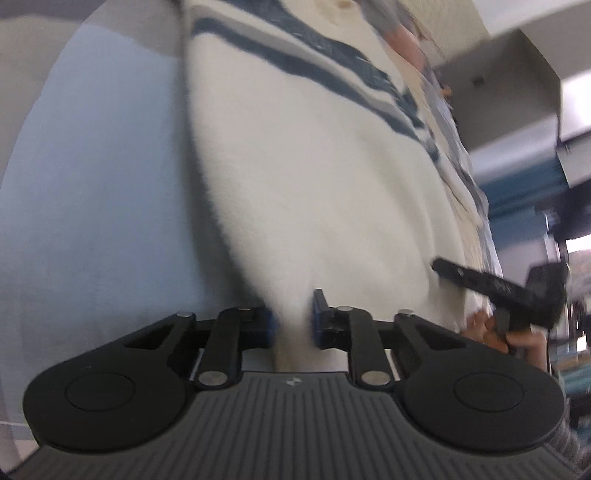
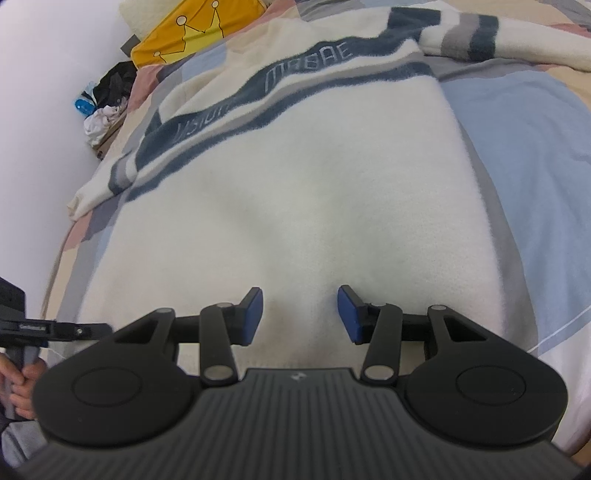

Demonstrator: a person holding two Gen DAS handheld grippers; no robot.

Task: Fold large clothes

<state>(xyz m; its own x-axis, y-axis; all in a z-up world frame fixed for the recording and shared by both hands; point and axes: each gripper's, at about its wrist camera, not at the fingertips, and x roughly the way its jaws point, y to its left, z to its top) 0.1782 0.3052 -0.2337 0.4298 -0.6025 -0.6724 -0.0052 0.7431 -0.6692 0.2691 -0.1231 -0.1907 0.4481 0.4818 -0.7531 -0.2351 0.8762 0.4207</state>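
The sweater (image 2: pixel 288 192), cream fleece with dark blue and grey stripes, lies spread flat on the bed (image 2: pixel 517 155), straight ahead of the right tool (image 2: pixel 300 314). Lettering runs along the widest blue band; only part of it reads clearly, the rest is too faint to make out. One sleeve (image 2: pixel 461 33) reaches away to the far right of that tool, the other sleeve (image 2: pixel 99 184) to the far left, its cuff end hard to follow.

Right tool: released, blue pads (image 2: pixel 253 315) spread apart just above the hem area, nothing between them. Whether the pads touch the fabric cannot be told.

Left tool (image 1: pixel 291 321): clenched on a fold of the sweater (image 1: pixel 314 177), the cream fabric pinched between its blue pads (image 1: pixel 320 321) and running forward from them. This view is motion-blurred and tilted; stripe detail is smeared and the garment's far end is cut off at the frame top.

To the right of the left tool the other black tool (image 1: pixel 491 286) shows, with a hand (image 1: pixel 506 334) on its grip, partly hidden behind the near linkage.

Beyond the sweater, far left of the right tool: a yellow pillow with crown drawings (image 2: pixel 188 33), cut off at the top, and a dark pile of clothes (image 2: pixel 107 96) against the white wall (image 2: pixel 40 81), its contents indistinct. The bed cover is patchwork in blue, grey, pink and beige.
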